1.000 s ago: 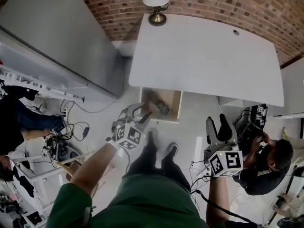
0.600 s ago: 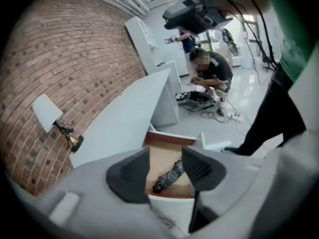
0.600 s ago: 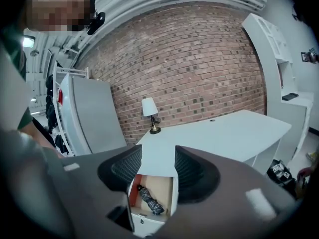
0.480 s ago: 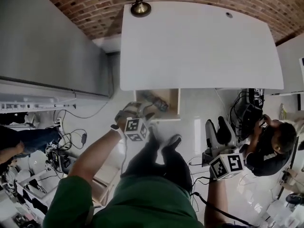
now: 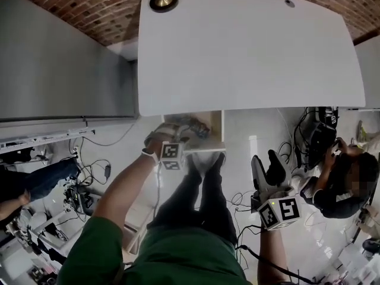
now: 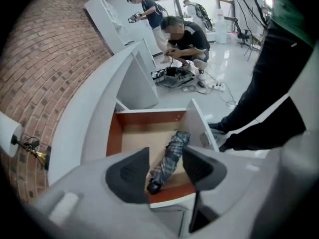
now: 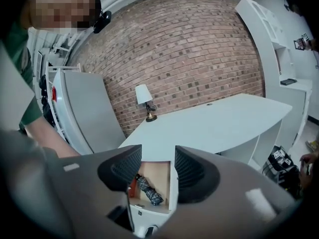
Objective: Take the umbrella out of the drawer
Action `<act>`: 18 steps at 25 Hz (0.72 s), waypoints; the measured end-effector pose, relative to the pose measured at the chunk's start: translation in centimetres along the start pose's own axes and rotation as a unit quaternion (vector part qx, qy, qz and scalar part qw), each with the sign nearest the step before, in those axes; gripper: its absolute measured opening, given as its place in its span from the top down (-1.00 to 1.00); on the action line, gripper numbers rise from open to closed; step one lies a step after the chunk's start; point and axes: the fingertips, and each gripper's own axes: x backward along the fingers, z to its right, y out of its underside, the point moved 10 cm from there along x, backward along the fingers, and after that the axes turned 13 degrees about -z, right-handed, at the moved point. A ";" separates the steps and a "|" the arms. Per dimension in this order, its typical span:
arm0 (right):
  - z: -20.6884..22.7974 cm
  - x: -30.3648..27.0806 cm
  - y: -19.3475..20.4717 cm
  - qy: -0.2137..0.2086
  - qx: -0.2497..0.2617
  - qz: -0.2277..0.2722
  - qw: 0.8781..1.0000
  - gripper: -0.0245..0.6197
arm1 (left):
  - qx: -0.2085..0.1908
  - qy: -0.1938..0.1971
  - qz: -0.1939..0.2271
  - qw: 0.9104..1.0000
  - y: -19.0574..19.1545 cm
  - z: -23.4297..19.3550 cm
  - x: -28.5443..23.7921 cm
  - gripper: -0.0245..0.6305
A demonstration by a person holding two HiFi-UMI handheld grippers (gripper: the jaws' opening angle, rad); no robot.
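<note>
Brickwork (image 7: 199, 49) backs a curved white desk (image 5: 249, 46); under its front edge an open wooden drawer (image 6: 149, 117) holds a folded dark plaid umbrella (image 6: 172, 151), lying diagonally with bare wood on either side; left gripper (image 6: 165, 157) hovers above it, jaws just widened, gripping nothing; right gripper (image 7: 158, 163) gapes empty, well apart.

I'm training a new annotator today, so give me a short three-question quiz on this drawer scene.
1. True or false: the drawer under the desk stands open.
2. What lies inside it? A) a folded umbrella B) a book C) nothing
3. Fill in: the wall behind the desk is made of ___.

Key: 1 true; 2 A; 3 brick.
</note>
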 end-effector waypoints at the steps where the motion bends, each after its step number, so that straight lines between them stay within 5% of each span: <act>1: 0.6 -0.3 0.0 0.000 0.001 -0.001 1.000 0.30 | -0.006 0.002 -0.012 1.000 0.1 -0.2 -1.0 0.29; 9: 5.5 -2.1 3.2 0.007 -0.014 -0.032 0.999 0.30 | -0.045 0.018 -0.057 0.997 -0.6 0.6 -8.7 0.12; 18: 10.0 -4.2 8.5 0.013 -0.023 -0.046 0.999 0.30 | -0.168 0.022 -0.123 0.978 -0.7 1.7 -18.1 0.03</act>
